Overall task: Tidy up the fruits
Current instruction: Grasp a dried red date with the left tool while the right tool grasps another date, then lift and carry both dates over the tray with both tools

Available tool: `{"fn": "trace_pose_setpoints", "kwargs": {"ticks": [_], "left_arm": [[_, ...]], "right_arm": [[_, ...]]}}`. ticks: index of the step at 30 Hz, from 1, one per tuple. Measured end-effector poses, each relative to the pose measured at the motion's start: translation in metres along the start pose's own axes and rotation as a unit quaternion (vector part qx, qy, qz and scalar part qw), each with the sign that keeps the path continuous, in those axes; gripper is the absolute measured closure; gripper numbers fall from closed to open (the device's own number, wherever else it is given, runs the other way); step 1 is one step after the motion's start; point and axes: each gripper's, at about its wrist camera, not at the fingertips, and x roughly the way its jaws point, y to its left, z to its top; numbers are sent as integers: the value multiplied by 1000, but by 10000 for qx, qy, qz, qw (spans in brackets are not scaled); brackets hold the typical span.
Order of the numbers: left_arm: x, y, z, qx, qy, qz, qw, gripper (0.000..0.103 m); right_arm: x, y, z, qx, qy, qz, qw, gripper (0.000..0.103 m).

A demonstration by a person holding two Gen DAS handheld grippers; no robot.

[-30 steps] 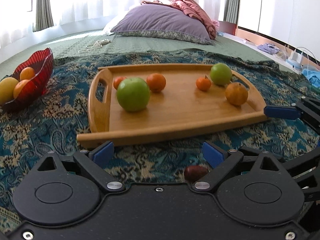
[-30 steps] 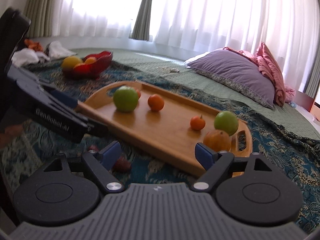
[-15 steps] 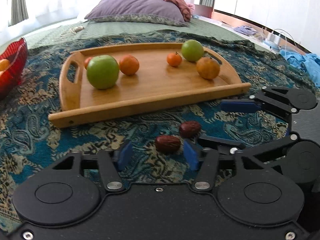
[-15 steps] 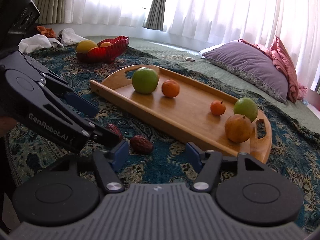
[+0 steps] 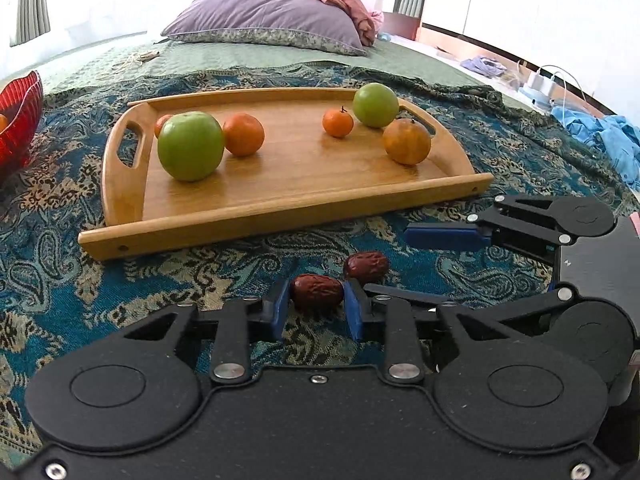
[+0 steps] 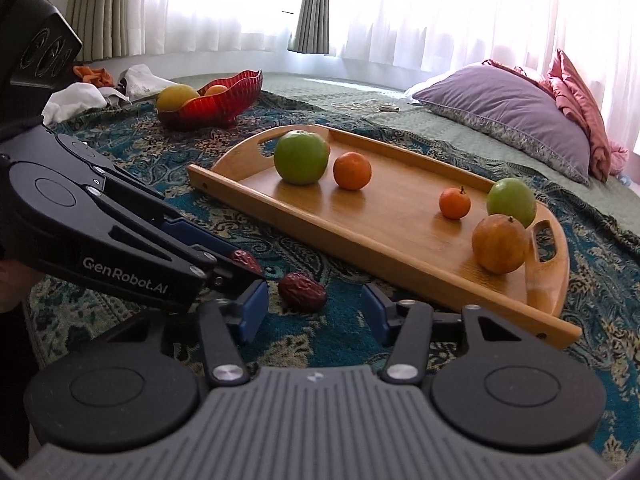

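Observation:
Two dark red dates lie on the patterned blue cloth in front of a wooden tray [image 5: 192, 236]. My left gripper [image 5: 316, 306] is shut on the nearer date [image 5: 316, 291], low on the cloth. The second date [image 5: 366, 266] lies just beyond it; in the right wrist view this date [image 6: 302, 291] sits between the fingers of my open right gripper [image 6: 314, 312], untouched. The held date [image 6: 246, 261] peeks past the left gripper's fingers there. The tray holds two green apples [image 5: 190, 146] [image 5: 375, 105], several oranges [image 5: 243, 135] and a brownish fruit [image 5: 407, 141].
A red glass bowl [image 6: 224, 98] with yellow and orange fruit stands on the cloth beyond the tray's left end. A purple pillow [image 5: 264, 16] lies at the bed's far end. Clothes and white cloths [image 6: 76, 96] lie at the left edge, blue clothing [image 5: 600, 136] on the right.
My left gripper has dropped toward the cloth and closed from wide open onto the nearer date. My right gripper has come in low around the second date, fingers still open.

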Motion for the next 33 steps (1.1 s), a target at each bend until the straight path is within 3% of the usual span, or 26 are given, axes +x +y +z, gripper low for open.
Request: {"fn": "trace_pose_setpoints", "kwargs": {"ticks": [21,33], "left_arm": [[2,14,1,-183,-85,291,9994,75],[0,11,9,-212,-175,365,9990,75]], "right_arm": [[16,11,4,372,78,-156,9992,66],[8,9,7,551,-76,-257,9981,68]]}}
